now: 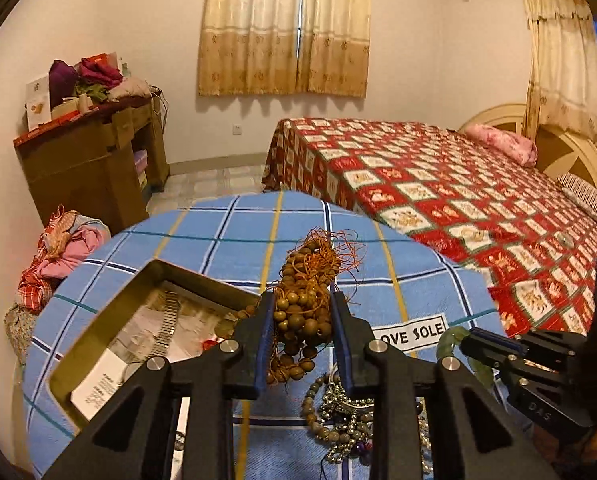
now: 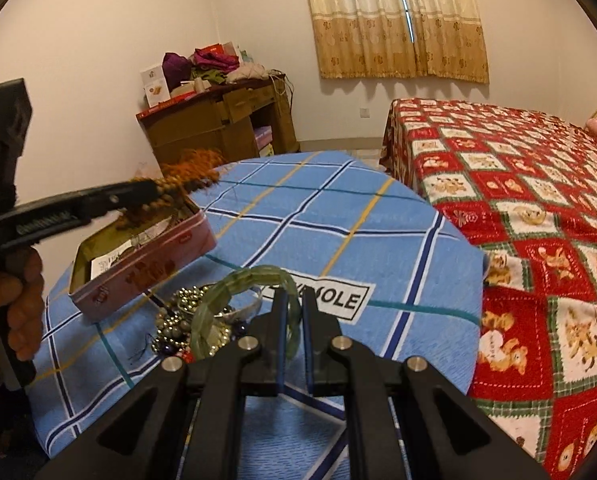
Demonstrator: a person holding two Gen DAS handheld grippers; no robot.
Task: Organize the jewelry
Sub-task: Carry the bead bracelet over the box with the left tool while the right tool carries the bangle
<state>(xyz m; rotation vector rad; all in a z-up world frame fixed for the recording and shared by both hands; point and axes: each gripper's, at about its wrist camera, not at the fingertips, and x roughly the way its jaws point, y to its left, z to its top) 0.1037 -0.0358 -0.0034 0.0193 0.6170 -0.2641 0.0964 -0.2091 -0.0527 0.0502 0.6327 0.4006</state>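
A: Left gripper (image 1: pixel 302 320) nearest the lens: jaws closed onto a bundle of wooden beads (image 1: pixel 298 312) with orange tassel threads, held in the air just beside the open tin (image 1: pixel 98 320).

B: Right gripper (image 2: pixel 294 320)?

A: Pinched narrow on a green bangle (image 2: pixel 234 292), lifted just above the jewelry pile (image 2: pixel 182 320) on the blue checked cloth (image 2: pixel 338 220).

B: Step in hand?

A: Likely dropping the beads into the tin. Judgement: carry the bundle fully over the tin's inside, lower until the hanging strands are below the rim, then release.

B: Risks?

A: Loose threads could snag a finger or drape over the tin wall. The tin looks light; a nudge may slide it. Bangle waits well apart.
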